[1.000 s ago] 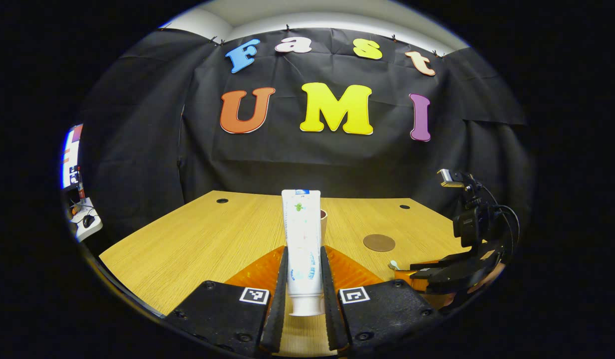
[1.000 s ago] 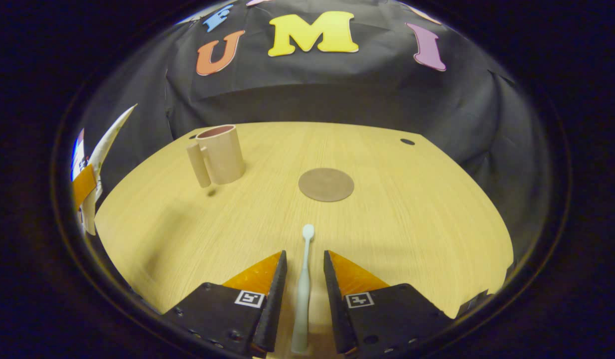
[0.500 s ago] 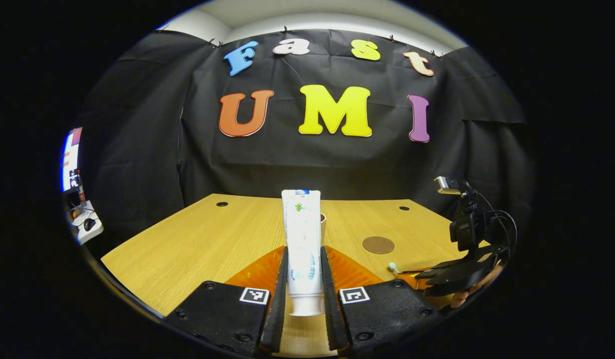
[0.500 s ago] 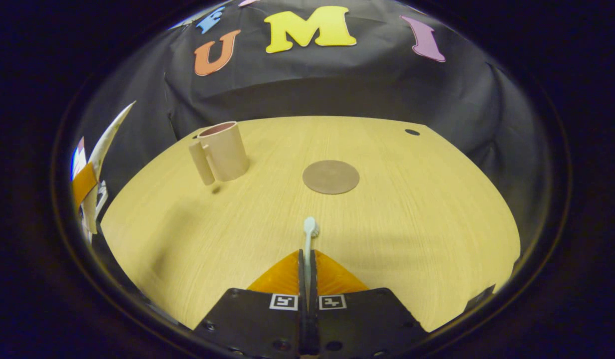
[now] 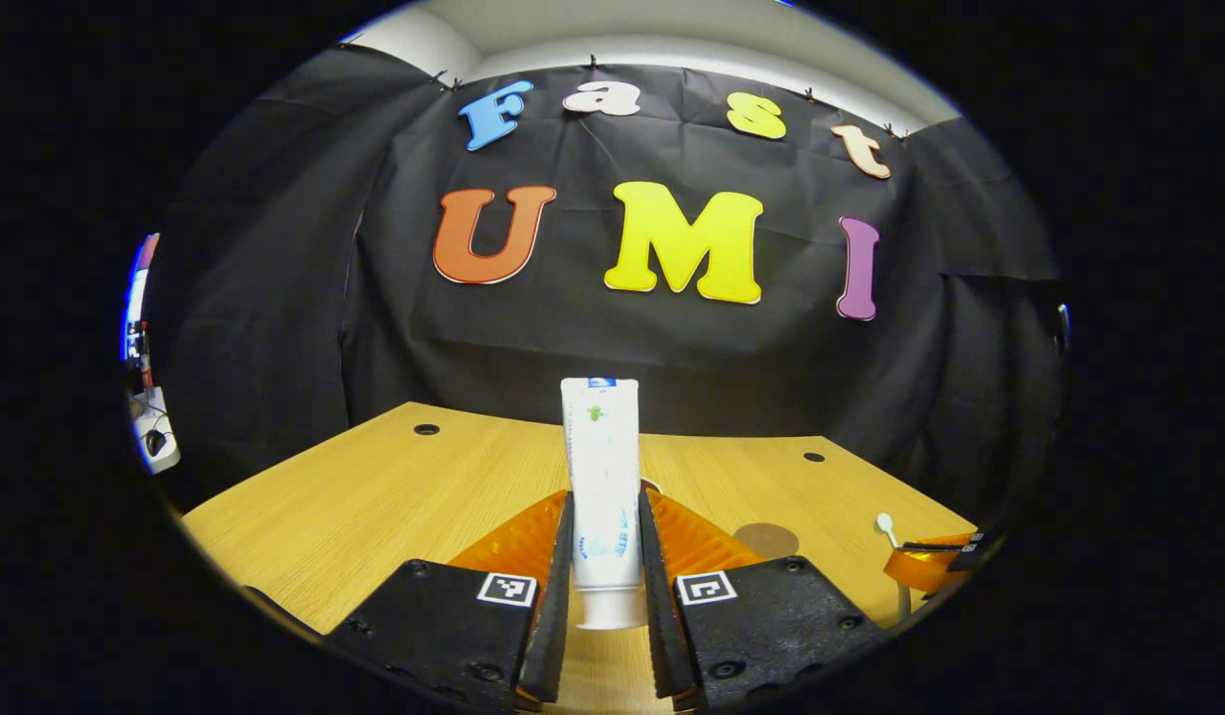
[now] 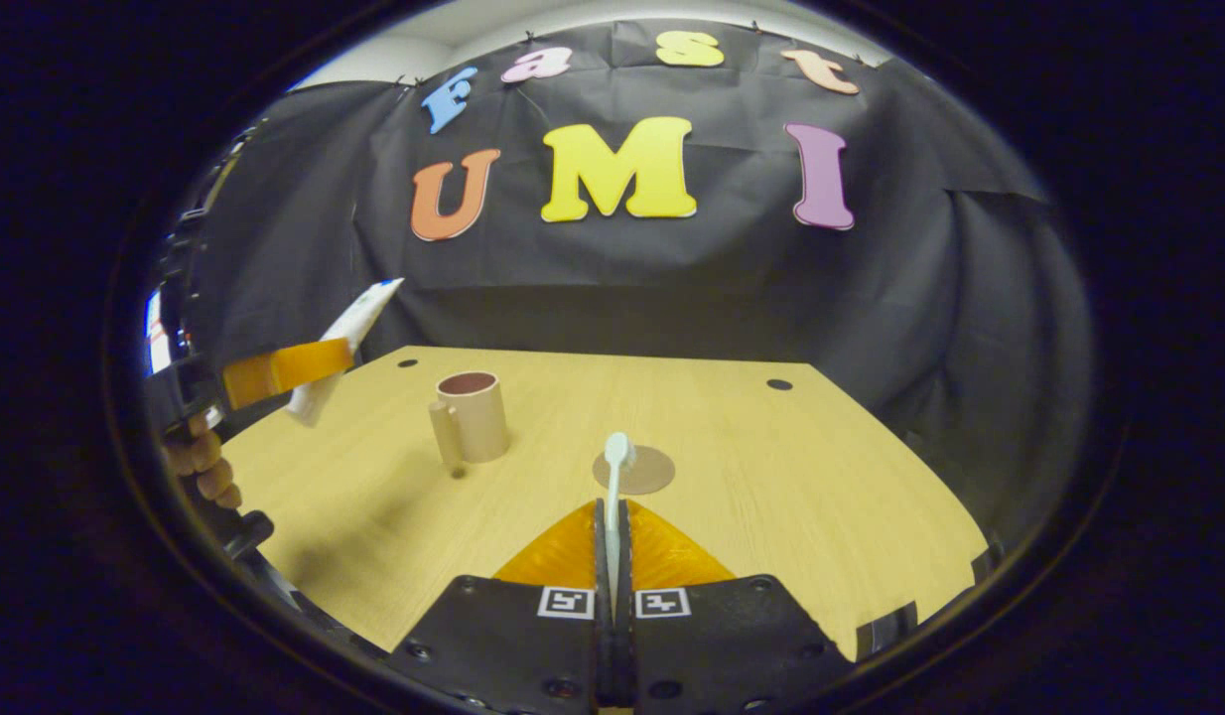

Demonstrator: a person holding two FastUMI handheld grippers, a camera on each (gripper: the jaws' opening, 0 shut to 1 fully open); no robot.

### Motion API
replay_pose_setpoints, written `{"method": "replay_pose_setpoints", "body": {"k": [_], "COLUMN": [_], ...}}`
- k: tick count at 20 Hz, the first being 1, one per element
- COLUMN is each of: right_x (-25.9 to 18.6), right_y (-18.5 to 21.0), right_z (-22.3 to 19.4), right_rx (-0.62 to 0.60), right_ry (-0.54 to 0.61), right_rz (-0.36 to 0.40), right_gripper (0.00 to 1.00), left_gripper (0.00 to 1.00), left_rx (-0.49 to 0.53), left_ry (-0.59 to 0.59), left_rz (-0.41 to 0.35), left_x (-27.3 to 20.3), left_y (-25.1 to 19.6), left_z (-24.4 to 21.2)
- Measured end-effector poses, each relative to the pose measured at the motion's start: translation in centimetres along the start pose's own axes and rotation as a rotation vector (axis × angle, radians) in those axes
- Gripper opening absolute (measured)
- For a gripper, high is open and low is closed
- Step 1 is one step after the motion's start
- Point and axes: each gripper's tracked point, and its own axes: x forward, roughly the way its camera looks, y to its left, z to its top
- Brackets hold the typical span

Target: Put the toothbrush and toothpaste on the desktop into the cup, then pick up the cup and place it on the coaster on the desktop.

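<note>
My left gripper (image 5: 605, 516) is shut on the white toothpaste tube (image 5: 601, 467), cap end toward the camera, held up above the wooden desk (image 5: 394, 497). In the right gripper view the same tube (image 6: 344, 333) hangs at the far left over the desk edge. My right gripper (image 6: 612, 516) is shut on the white toothbrush (image 6: 616, 467), bristle head pointing forward, lifted off the desk. The beige cup (image 6: 471, 417) with a handle stands upright left of centre. The round brown coaster (image 6: 634, 470) lies to its right, just beyond the brush head.
The desk (image 6: 771, 467) has small dark cable holes (image 6: 778, 384) near its back corners. A hand (image 6: 201, 467) holds the left gripper at the desk's left edge. In the left gripper view the coaster (image 5: 766, 540) and the toothbrush head (image 5: 884, 522) sit at the right.
Both grippers have risen from the desk with their loads. The right gripper closed on the toothbrush and lifted it. The left gripper carried the tube higher.
</note>
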Motion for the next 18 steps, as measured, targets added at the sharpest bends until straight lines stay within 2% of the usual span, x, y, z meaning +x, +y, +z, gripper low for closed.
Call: {"method": "replay_pose_setpoints", "body": {"k": [3, 7, 10, 13, 18], "right_x": [-0.6, -0.9, -0.9, -1.0, -0.7], "right_y": [0.3, -0.1, -0.9, -1.9, -2.7], "right_z": [-0.5, -1.2, -1.7, -1.6, -2.2], "right_rx": [-0.007, -0.003, 0.02, 0.03, 0.041], "right_ry": [0.006, 0.006, 0.019, 0.011, 0.026], "right_rz": [0.02, 0.038, 0.041, 0.035, 0.017], "right_gripper": [0.0, 0.0, 0.0, 0.0, 0.0], "left_gripper": [0.37, 0.37, 0.36, 0.37, 0.37], "left_rx": [0.05, 0.078, 0.089, 0.082, 0.052], "left_ry": [-0.061, -0.09, -0.091, -0.052, -0.055], "left_rz": [0.002, -0.056, -0.061, -0.026, -0.043], "left_x": [4.6, 9.4, 11.2, 12.2, 12.3], "left_y": [0.5, -1.5, -2.4, -2.0, -2.3], "left_z": [2.5, 3.4, 2.9, 1.6, 1.4]}}
